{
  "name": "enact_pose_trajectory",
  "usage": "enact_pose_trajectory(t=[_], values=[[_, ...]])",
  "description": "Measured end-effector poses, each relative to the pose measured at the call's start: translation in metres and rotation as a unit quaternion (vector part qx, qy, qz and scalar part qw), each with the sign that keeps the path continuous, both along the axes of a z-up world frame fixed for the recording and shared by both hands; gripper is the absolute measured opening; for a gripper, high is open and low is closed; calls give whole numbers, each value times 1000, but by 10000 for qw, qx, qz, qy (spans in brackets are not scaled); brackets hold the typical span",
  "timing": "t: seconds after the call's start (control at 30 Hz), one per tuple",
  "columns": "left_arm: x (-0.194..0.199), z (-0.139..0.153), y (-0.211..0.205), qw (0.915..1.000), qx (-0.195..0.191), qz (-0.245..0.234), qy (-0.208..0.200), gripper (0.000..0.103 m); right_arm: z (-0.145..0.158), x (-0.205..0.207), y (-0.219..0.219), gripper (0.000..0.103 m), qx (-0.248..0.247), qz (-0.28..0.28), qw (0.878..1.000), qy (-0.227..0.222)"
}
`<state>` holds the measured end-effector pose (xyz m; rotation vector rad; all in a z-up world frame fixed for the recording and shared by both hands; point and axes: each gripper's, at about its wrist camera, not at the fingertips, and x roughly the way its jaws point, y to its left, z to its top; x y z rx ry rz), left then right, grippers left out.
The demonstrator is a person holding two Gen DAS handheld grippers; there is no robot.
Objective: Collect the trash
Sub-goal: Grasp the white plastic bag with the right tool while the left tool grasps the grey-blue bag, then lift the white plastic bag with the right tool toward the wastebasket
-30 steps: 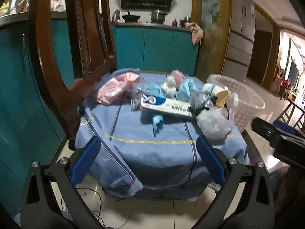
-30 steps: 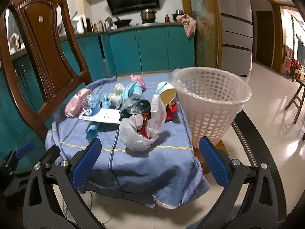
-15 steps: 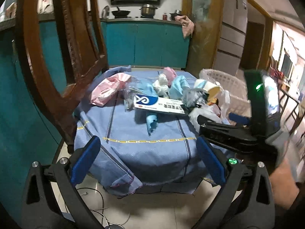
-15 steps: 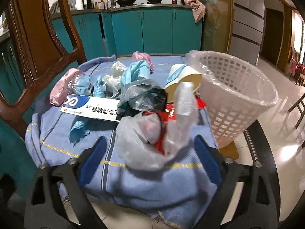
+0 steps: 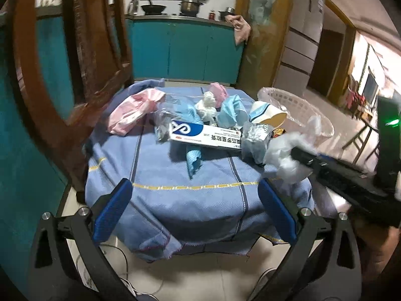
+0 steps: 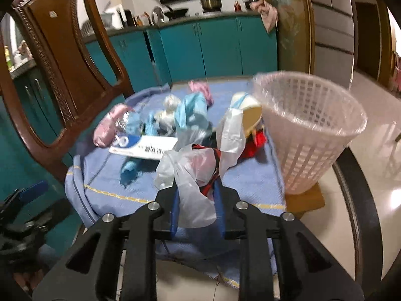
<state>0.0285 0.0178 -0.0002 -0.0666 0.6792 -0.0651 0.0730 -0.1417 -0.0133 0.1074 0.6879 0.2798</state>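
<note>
Right gripper (image 6: 196, 200) has just been closing and is now clamping the plastic bag (image 6: 193, 175) at the tabletop (image 6: 250, 180) edge, beside the basket (image 6: 310, 130); drop-off looks next. Left gripper (image 5: 193, 210) is hanging apart, holding nothing.

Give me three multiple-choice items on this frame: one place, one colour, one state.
1. Where does the white lattice plastic basket stand?
A. on the wooden chair's seat
B. beside the blue cloth, right of the trash in the right wrist view
C. on the kitchen counter

2. What colour are the kitchen cabinets?
A. teal
B. white
C. red

3. What is the right gripper doing?
A. open over the long white-and-blue toothpaste box
B. fingers shut on the crumpled translucent white plastic bag
C. shut on nothing

Key: 1 B, the basket stands off the cloth's edge; 2 A, the doors are teal; 3 B, the fingers have just closed, pinching the bag.
</note>
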Motion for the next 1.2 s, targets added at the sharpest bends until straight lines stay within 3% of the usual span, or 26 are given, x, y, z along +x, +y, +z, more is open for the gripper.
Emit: enact_pose_trajectory(t=[0.1,0.3,0.4,0.57,0.67,0.77,0.83,0.87,0.97,1.2], values=[[15,-1,-2,9999,137,-50,16,100,7,-1,-5,22,121,72,9998,-111],[44,-5,-8,9996,-80,-227,138,100,24,-2,-31,20,646,-5,9970,-435],[54,-6,-30,9978,-108,-637,116,100,36,-6,-50,20,764,-315,9936,-770],[80,-8,-82,9920,277,-1229,-31,99,40,-5,-75,20,1020,-741,9874,-961],[105,-14,-106,9896,394,-1380,27,91,36,-1,-73,20,1023,-730,9881,-886],[133,-28,-120,9878,532,-1435,287,76,34,2,-70,20,986,-697,9890,-852],[152,-43,-125,9858,578,-1446,625,54,33,3,-70,20,984,-676,9895,-820],[155,-46,-123,9856,510,-1451,698,53,32,2,-71,20,973,-662,9897,-810],[146,-37,-112,9887,344,-1352,550,46,33,2,-68,20,911,-590,9909,-794],[80,36,-42,9939,-246,-944,-517,45,37,1,-53,20,790,-353,9927,-834]])
